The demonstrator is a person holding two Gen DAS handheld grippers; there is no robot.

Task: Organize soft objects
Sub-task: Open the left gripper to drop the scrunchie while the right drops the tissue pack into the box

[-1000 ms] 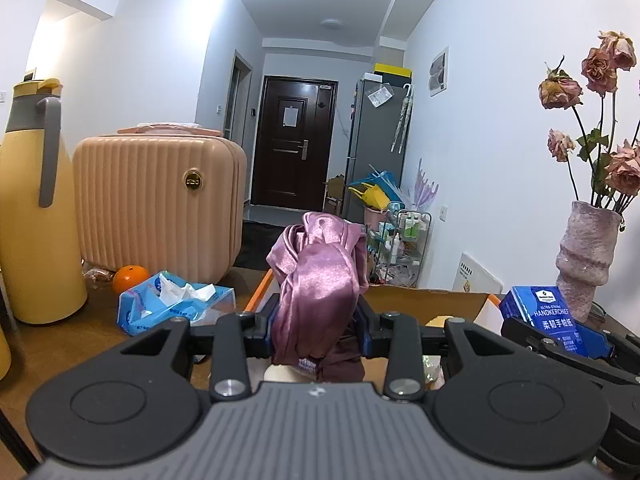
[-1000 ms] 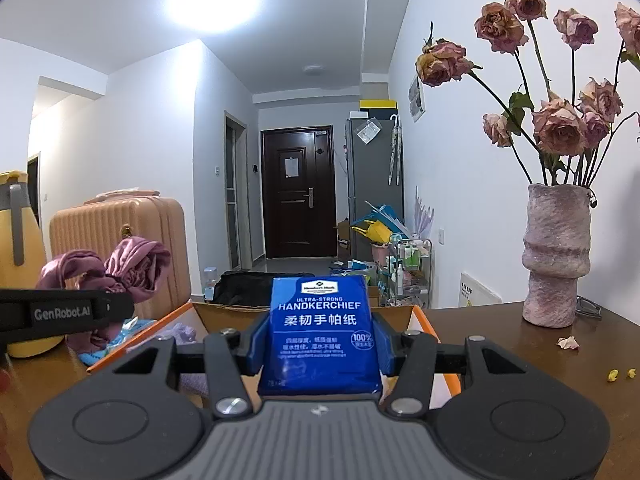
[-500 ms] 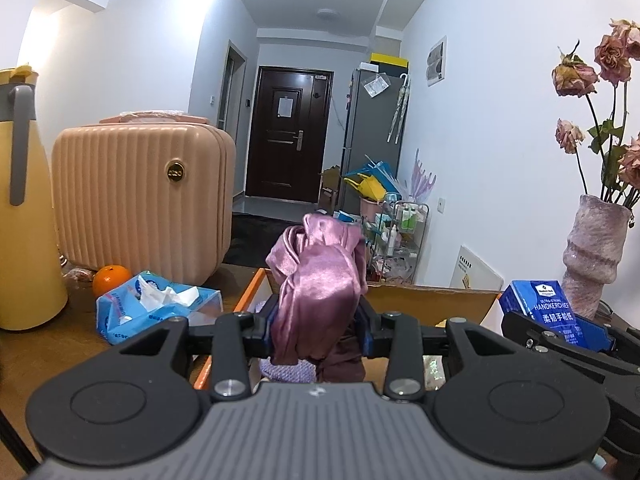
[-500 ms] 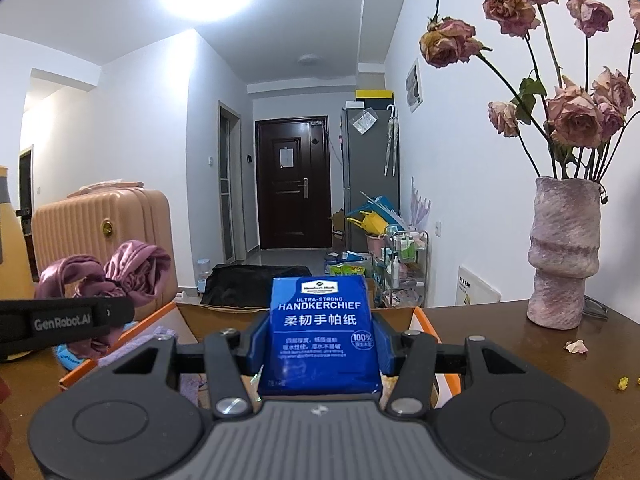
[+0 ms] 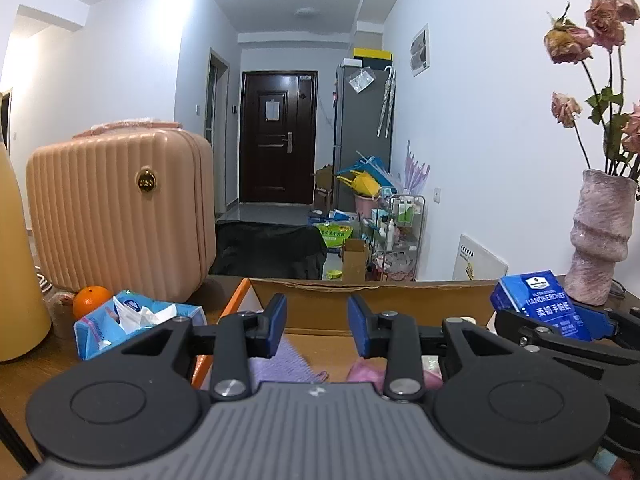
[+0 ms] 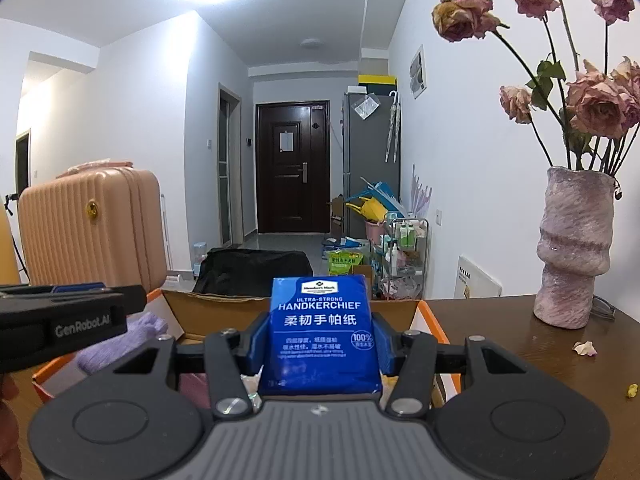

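My left gripper (image 5: 317, 326) is open and empty over the cardboard box (image 5: 368, 300). Inside the box lie a lilac knitted cloth (image 5: 286, 364) and a bit of pink satin cloth (image 5: 362, 370), partly hidden by the gripper body. My right gripper (image 6: 320, 340) is shut on a blue handkerchief tissue pack (image 6: 322, 334) and holds it above the box (image 6: 224, 316). The pack also shows in the left wrist view (image 5: 538, 306) at the right. The left gripper shows in the right wrist view (image 6: 68, 320) at the left.
A pink ribbed suitcase (image 5: 116, 216), an orange (image 5: 90, 300) and an open blue tissue pack (image 5: 136, 320) stand left of the box. A yellow jug (image 5: 16, 264) is at the far left. A pink vase with dried roses (image 6: 574, 256) stands on the table at the right.
My left gripper has opened and let go of the pink satin cloth, which has dropped into the box. Both grippers have moved forward over the box. The right gripper still holds the tissue pack.
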